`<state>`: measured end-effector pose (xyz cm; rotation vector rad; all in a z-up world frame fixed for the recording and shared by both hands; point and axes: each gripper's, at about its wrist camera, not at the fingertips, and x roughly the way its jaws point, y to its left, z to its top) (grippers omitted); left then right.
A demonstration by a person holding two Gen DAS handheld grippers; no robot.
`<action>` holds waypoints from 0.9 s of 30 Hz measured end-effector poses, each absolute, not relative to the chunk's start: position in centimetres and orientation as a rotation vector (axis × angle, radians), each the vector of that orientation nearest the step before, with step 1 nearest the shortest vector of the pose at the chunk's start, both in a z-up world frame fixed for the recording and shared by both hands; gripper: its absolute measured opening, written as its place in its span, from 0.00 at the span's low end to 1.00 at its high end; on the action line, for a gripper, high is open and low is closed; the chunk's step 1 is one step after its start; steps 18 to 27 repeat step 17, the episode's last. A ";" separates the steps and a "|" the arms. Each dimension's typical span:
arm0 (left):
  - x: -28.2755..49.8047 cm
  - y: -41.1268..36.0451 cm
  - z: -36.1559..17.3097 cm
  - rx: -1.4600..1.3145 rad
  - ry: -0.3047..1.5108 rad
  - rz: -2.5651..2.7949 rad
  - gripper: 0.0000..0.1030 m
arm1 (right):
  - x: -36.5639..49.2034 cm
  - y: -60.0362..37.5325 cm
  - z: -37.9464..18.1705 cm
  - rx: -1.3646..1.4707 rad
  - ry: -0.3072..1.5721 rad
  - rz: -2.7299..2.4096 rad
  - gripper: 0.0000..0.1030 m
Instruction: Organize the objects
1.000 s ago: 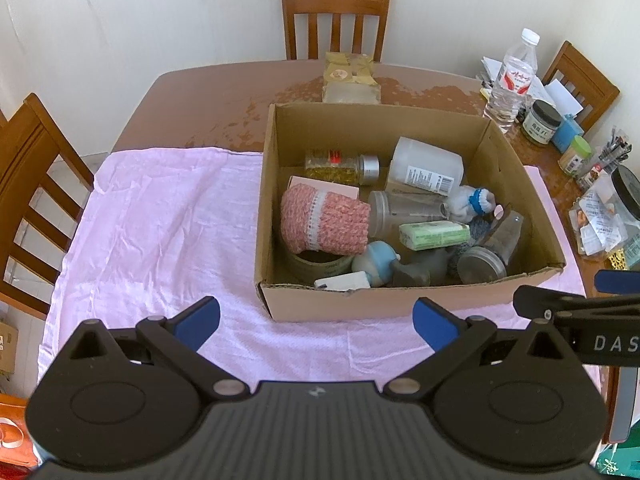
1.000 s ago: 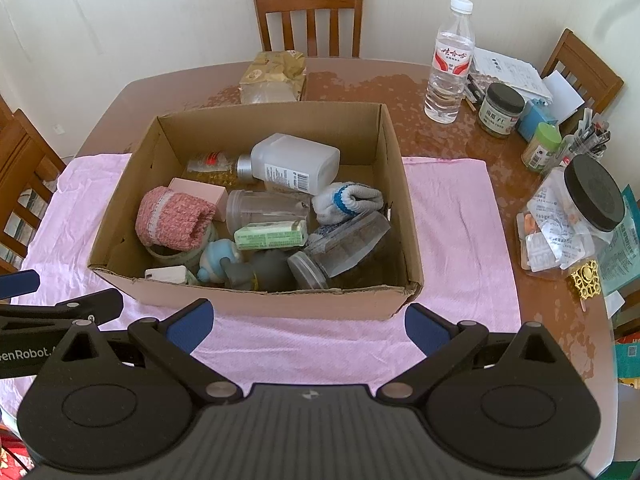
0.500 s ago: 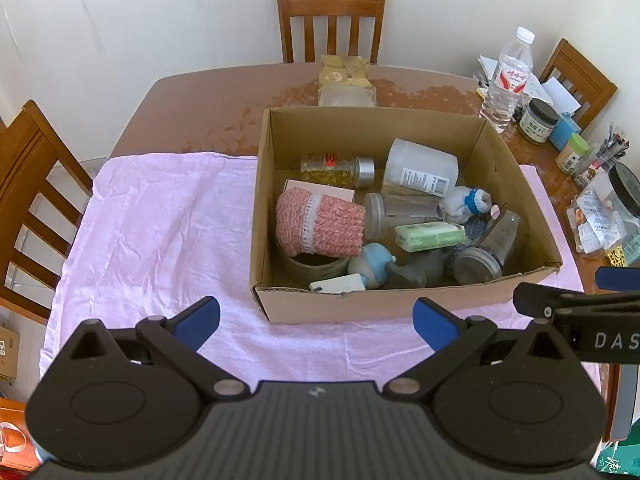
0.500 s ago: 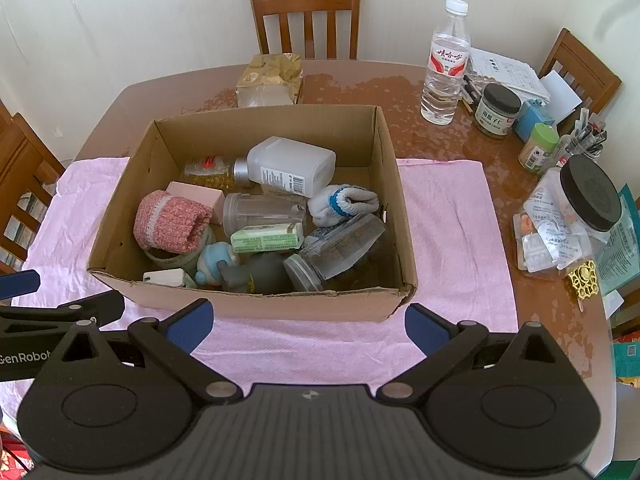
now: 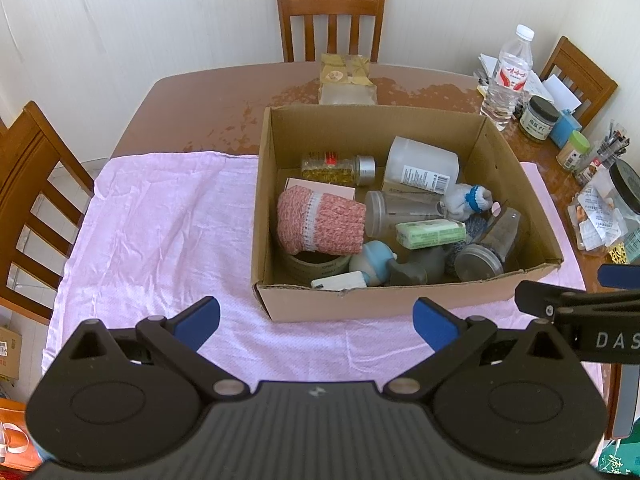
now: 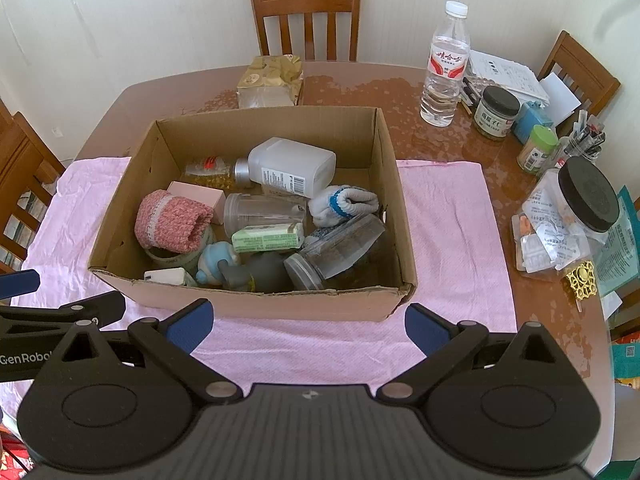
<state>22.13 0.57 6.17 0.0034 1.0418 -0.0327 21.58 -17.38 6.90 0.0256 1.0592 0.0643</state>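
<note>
one open brown cardboard box, crowded with jumbled items

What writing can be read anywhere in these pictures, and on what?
"DAS": on the right gripper, cut off at the left wrist view's edge.
"GenRobo": on the left gripper, cut off at the right wrist view's edge.
Too small or blurred: water bottle red label, dark-lidded jar label, white plastic bottle label, green carton print.

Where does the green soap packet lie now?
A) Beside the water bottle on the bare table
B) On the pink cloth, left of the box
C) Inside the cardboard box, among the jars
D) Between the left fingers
C: the green soap packet rests inside the cardboard box, on the clear jars.
</note>
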 end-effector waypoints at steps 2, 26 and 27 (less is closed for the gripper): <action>22.1 0.5 6.2 0.003 1.042 -0.033 0.99 | 21.5 -17.3 7.0 0.026 1.057 0.063 1.00; 22.1 0.6 6.4 0.004 1.041 -0.032 0.99 | 21.4 -17.3 7.4 0.027 1.050 0.057 1.00; 22.1 0.6 6.4 0.004 1.041 -0.032 0.99 | 21.4 -17.3 7.4 0.027 1.050 0.057 1.00</action>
